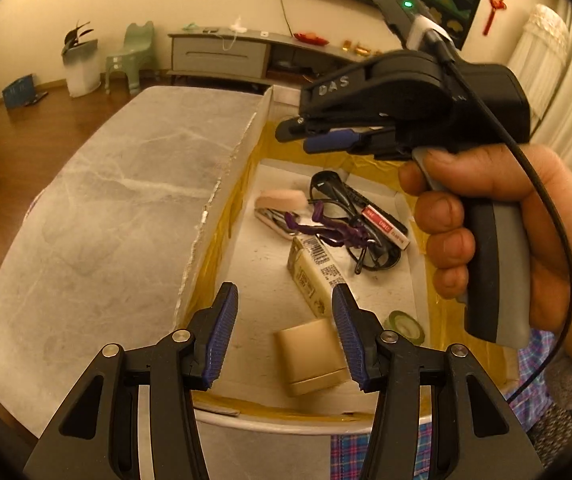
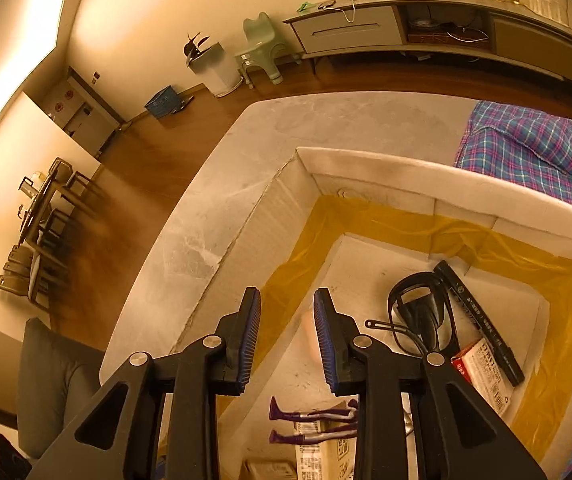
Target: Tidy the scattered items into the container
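A white box (image 1: 222, 204) with yellow tape inside stands on the grey marble table (image 1: 118, 200). In it lie black glasses (image 1: 337, 196), a pink eraser (image 1: 282, 201), a purple figure (image 1: 325, 230), a black marker (image 1: 381, 218), a cream packet (image 1: 317, 276), a tan block (image 1: 311, 356) and a green tape roll (image 1: 405, 326). My left gripper (image 1: 285, 334) is open and empty above the box's near end, over the tan block. My right gripper (image 2: 287, 340) is open and empty above the box; it also shows in the left wrist view (image 1: 317, 136). The glasses (image 2: 421, 312) and marker (image 2: 481, 320) lie below it.
A plaid cloth (image 2: 533, 144) lies on the table beyond the box. A grey TV cabinet (image 1: 222, 56), a green stool (image 1: 134, 56) and a white bin (image 1: 82, 68) stand by the far wall. A dining set (image 2: 42, 224) stands at far left.
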